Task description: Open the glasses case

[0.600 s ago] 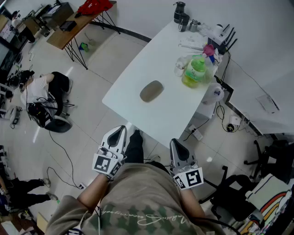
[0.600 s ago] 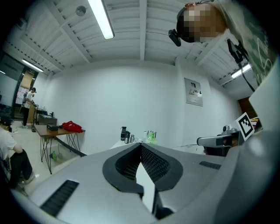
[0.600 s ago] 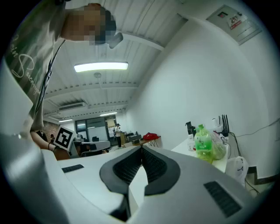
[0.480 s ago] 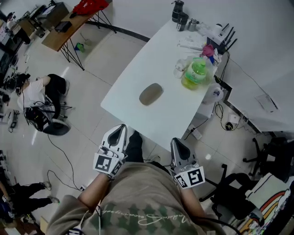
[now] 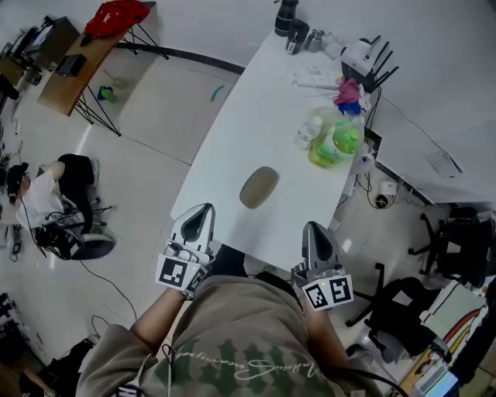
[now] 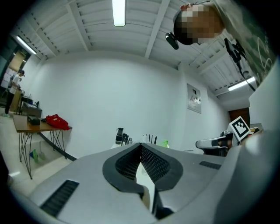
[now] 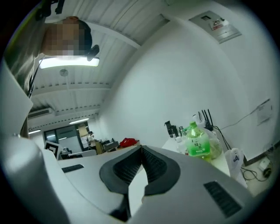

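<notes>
A grey oval glasses case (image 5: 259,188) lies closed on the white table (image 5: 232,147), near its front end. My left gripper (image 5: 200,215) hovers at the table's near left corner, shut and empty. To the right, the right gripper (image 5: 317,232) is at the near right edge, also shut with nothing held. Both point toward the table, a short way back from the case. In the left gripper view the left gripper (image 6: 141,146) has its black pads pressed together. The right gripper (image 7: 141,151) in its own view looks the same. The case is hidden in both gripper views.
A green bottle (image 5: 341,142) (image 7: 199,142) in a clear bag stands at the table's right side. Dark flasks (image 5: 287,22), a router (image 5: 359,54) and small items crowd the far end. A wooden desk (image 5: 77,66) and a seated person (image 5: 54,194) are to the left; office chairs (image 5: 403,318) stand right.
I have stepped closer to the table: both grippers now sit at its near edge, closer to the case. Their jaws stay shut.
</notes>
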Tool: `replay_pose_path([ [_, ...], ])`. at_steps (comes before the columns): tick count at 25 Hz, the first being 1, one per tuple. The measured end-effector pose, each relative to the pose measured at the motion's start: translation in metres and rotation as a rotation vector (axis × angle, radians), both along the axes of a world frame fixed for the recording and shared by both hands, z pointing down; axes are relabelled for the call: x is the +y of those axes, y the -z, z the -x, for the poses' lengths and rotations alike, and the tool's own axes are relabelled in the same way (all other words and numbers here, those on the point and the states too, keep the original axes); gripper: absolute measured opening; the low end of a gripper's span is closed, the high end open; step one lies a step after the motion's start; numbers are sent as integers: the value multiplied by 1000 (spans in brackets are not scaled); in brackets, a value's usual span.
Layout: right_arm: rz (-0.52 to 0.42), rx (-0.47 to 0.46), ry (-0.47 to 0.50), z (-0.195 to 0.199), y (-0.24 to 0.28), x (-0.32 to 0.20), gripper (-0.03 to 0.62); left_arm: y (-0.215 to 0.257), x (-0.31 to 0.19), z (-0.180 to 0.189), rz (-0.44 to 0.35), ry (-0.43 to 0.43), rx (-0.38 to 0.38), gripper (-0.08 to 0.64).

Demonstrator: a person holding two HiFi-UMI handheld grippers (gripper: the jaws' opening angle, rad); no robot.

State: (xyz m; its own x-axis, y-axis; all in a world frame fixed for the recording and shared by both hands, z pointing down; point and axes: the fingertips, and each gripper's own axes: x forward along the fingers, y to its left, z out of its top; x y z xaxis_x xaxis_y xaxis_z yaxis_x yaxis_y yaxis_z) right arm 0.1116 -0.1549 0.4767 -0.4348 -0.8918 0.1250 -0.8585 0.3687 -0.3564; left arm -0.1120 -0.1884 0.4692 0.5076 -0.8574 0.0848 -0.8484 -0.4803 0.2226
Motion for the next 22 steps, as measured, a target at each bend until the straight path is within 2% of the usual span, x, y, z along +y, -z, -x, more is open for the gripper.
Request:
replay_pose_path([
  [5,62,-57,-26,17,-17,-25,9,-8,-37,5,45,-44,56,6],
  [8,163,-125,-17,22,-51,-34,9,-7,-38,-7,47,-83,68,6],
  [10,235,-159,-23,23,-83,-44,14,-8,-37,-12,43,-88,48,5],
  [12,337,-203,-29,25,-125,-59,149,-8,-37,-12,41,-79,24,5],
  [14,458,-268,-27,30,-172,-72,261,-9,-33,-12,60,-70,33,6],
  [15,510,-302,-23,34,-196,-79,285,-11,-30,-10,75,-67,37,6],
  [19,659,-446,-10,58,-264,-101,285,-17,-23,4,115,-25,18,5],
  [22,723,-434,-25,67,-293,-105,285,-10,-21,10,120,8,13,6],
])
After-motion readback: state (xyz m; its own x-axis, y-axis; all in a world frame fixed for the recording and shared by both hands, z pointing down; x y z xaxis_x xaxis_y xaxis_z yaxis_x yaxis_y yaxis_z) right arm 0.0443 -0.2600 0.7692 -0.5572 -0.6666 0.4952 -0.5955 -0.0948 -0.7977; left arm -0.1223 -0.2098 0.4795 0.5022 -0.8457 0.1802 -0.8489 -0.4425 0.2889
